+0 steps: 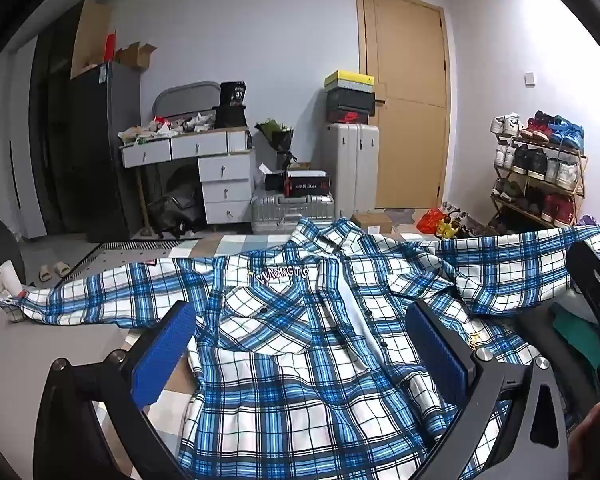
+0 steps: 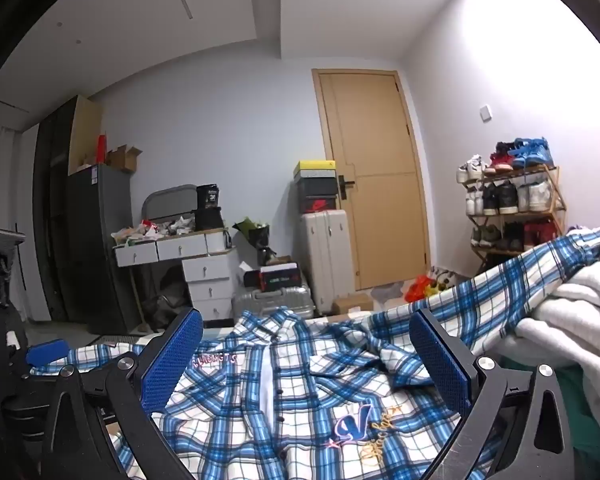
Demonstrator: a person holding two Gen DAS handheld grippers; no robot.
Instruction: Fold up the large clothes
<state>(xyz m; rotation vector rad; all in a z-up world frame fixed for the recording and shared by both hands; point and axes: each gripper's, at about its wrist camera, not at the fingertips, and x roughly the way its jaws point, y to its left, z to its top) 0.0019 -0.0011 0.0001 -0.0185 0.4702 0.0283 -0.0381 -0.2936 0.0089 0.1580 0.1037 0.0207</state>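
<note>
Blue ribbed pads (image 1: 164,354) of the left gripper (image 1: 300,348) are seen nearest the lens, spread fully wide w/ nothing pinched between them; only the plaid shirt (image 1: 300,360) lies beneath the gap. Same for the right gripper (image 2: 304,364): jaws wide apart, nothing held, pads hovering over the shirt's front placket and embroidered chest logo (image 2: 360,424). Shirt is laid face up, buttoned, collar toward 12 o'clock, one sleeve stretched to 9 o'clock and the other to 2–3 o'clock in the left wrist view. In the right wrist view that far sleeve is draped up over a pile of white fabric (image 2: 572,320) at 3 o'clock. Part of the right gripper is caught at 3 o'clock in the left view. Beyond the shirt, approx. 12 o'clock, a wooden door (image 1: 408,96), a white suitcase (image 1: 352,168) topped w/ shoe boxes (image 1: 350,96), and a shoe rack (image 1: 540,172) at 2 o'clock are visible.
</note>
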